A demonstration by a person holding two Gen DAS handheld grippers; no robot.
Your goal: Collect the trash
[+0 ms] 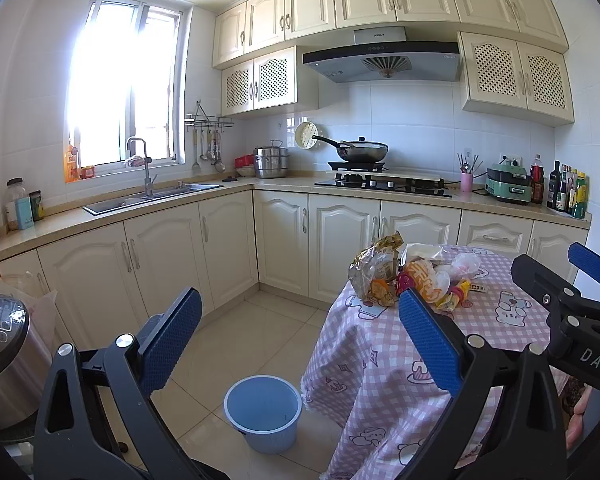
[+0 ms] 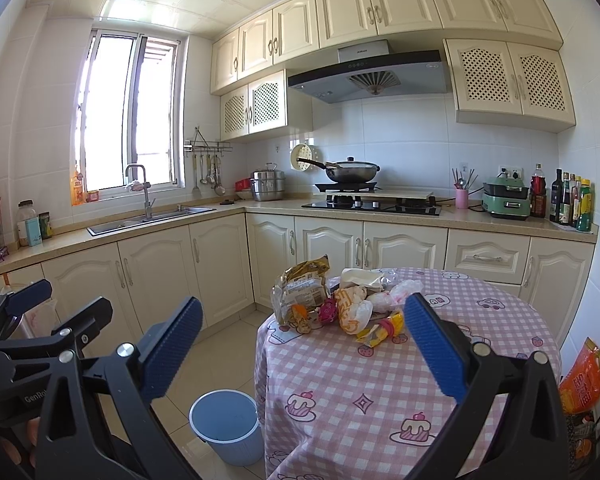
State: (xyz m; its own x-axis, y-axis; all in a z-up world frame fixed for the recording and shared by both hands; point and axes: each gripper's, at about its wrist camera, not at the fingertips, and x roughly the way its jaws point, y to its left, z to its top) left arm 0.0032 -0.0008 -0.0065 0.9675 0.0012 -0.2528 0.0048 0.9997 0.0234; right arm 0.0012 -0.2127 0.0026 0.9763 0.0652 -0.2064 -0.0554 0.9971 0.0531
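Observation:
A heap of trash [image 1: 412,276] lies on the round table with a pink checked cloth [image 1: 400,360]: a crumpled gold and clear snack bag, orange and yellow wrappers, white plastic. It also shows in the right wrist view [image 2: 340,304]. A blue bin [image 1: 263,412] stands on the floor left of the table, also in the right wrist view [image 2: 226,426]. My left gripper [image 1: 300,340] is open and empty, held above the bin and short of the trash. My right gripper [image 2: 304,344] is open and empty, short of the heap.
Cream cabinets and counter [image 1: 236,188] run along the back and left, with a sink [image 1: 152,196] and a stove with a wok [image 1: 364,152]. A steel rice cooker [image 1: 8,352] stands at left. An orange packet [image 2: 584,376] sits right of the table.

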